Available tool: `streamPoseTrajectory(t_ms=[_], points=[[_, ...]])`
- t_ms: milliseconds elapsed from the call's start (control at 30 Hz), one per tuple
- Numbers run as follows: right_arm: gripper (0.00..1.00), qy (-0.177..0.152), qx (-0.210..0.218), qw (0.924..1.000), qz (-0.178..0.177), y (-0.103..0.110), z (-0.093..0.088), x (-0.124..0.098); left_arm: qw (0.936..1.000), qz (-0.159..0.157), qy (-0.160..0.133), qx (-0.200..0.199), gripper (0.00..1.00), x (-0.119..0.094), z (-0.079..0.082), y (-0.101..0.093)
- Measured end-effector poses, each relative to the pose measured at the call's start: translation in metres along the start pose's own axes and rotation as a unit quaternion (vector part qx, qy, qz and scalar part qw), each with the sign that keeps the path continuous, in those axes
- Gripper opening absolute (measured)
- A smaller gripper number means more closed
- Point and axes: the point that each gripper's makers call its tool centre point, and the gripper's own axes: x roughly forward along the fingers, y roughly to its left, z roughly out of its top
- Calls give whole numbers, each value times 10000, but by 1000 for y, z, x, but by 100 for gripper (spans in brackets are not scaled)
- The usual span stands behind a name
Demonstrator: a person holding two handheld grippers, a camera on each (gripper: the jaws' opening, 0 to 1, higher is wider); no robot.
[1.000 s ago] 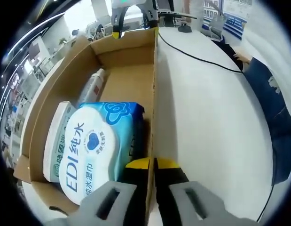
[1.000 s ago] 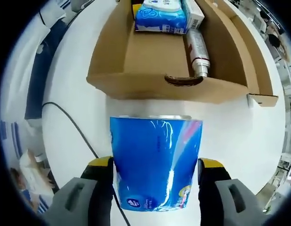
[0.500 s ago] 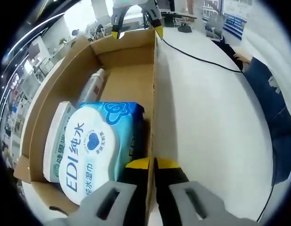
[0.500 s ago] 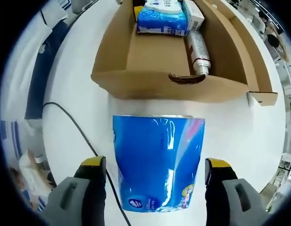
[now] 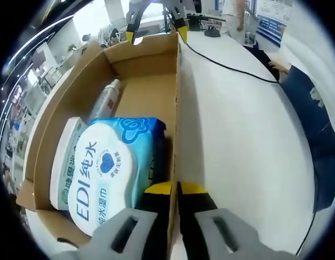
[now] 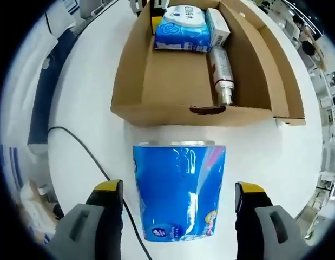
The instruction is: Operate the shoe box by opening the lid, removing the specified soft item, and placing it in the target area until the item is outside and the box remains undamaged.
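On the white surface (image 6: 75, 97), just outside the near end wall of the shoe box (image 6: 172, 115), lies the blue plastic-wrapped soft pack (image 6: 179, 189). It rests between the fingers of the right gripper (image 6: 178, 201), which stand spread wide and apart from the pack on both sides. The small print on the pack is too small to read.

The box is open. Its interior holds a blue wipes pack (image 5: 105, 170) with a white lid marked "EDI" and Chinese characters, a flat white-and-green package (image 5: 63, 162) beside it, and a silver bottle (image 5: 106, 100) lying on its side along the box floor.

The left gripper (image 5: 175, 190) clamps the box side wall, its yellow-tipped fingers closed on the cardboard edge, one inside and one outside.

A black cable (image 6: 83, 149) runs across the surface beside the right gripper. A dark blue cloth (image 5: 313, 135) lies at the surface edge.
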Motion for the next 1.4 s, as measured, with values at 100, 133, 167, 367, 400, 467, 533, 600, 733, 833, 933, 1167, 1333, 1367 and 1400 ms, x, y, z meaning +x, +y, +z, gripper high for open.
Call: streamPoseTrajectory(t_ms=[100,133,167,367,400,467,533,600,733,833,933,1167,1333,1367,1400], points=[[86,-28,94,10000,-18,1,2,-8,10000,0,0,19,2,0,0,0],[86,-48,109,9999,-84,0,4,-12,10000,-2,-1,20,2,0,0,0],[86,-54,116,9998,-147,0,5,-17,10000,-3,1,24,2,0,0,0],[86,-96,283,9985,-460,-5,12,-38,10000,5,-2,58,2,0,0,-1],[86,-93,333,9980,-528,-6,13,-42,10000,0,-4,63,2,0,0,-1],[86,-129,428,9970,-628,-8,15,-49,10000,-15,-6,57,2,0,-1,-1],[86,-210,571,9954,-741,-9,20,-57,10000,-15,-5,63,2,0,-1,0],[86,-225,673,9944,-788,-9,23,-61,10000,-18,-13,77,2,-1,-1,-1],[85,-291,796,9921,-927,-7,36,-71,9999,-28,-32,106,1,-1,0,-1],[85,-237,884,9911,-969,-5,42,-75,9999,-27,-49,119,1,-1,0,-1],[85,-289,927,9900,-1025,-4,53,-79,10000,-20,-56,8,2,0,-1,-1],[83,-500,1028,9844,-1337,-10,81,-91,9998,-62,-89,150,1,-1,-1,-1],[78,-702,1043,9806,-1505,-11,96,-99,9997,-69,-109,188,1,0,-2,-1],[76,-730,1012,9805,-1521,-11,97,-98,9997,-69,-120,206,1,0,-2,-1],[75,-726,984,9809,-1513,-11,98,-97,9997,-68,-127,215,1,0,-2,-1]])
